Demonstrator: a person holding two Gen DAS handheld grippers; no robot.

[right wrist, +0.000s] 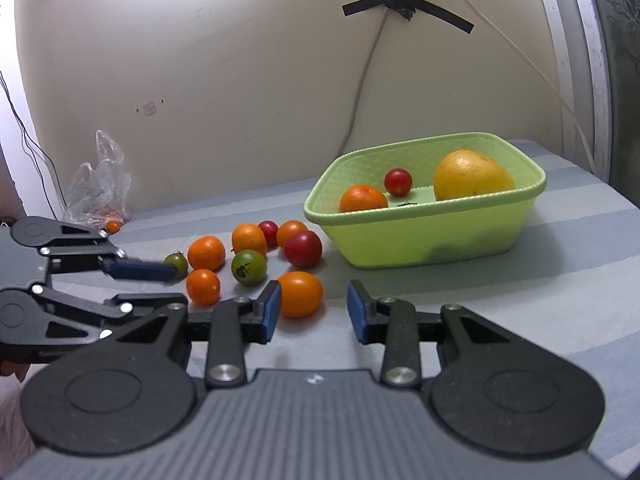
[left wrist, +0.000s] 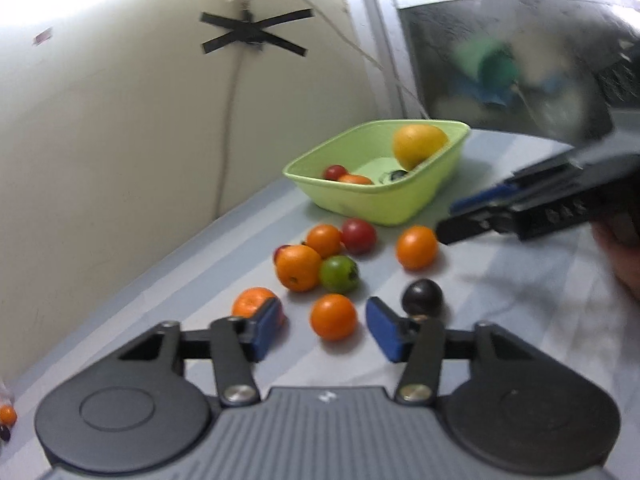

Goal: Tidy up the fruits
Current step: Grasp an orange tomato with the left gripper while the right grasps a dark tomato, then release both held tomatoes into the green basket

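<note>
Three fruits are sitting in the green basket (right wrist: 424,236); about nine are lying loose ahead. Left gripper (left wrist: 326,326) is hovering wide open, empty, around an orange fruit (left wrist: 333,317). Right gripper (right wrist: 314,312) is gaping empty, an orange tomato (right wrist: 300,293) just beyond its left finger.

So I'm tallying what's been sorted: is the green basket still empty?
No. The green basket holds a large yellow fruit, an orange and a small red tomato.

A table under a grey-blue striped cloth (right wrist: 560,280) carries a green basket (right wrist: 432,240) far right, loose small fruits (right wrist: 248,256) clustered just left of it, and a crumpled plastic bag (right wrist: 98,188) far left against the wall.
</note>
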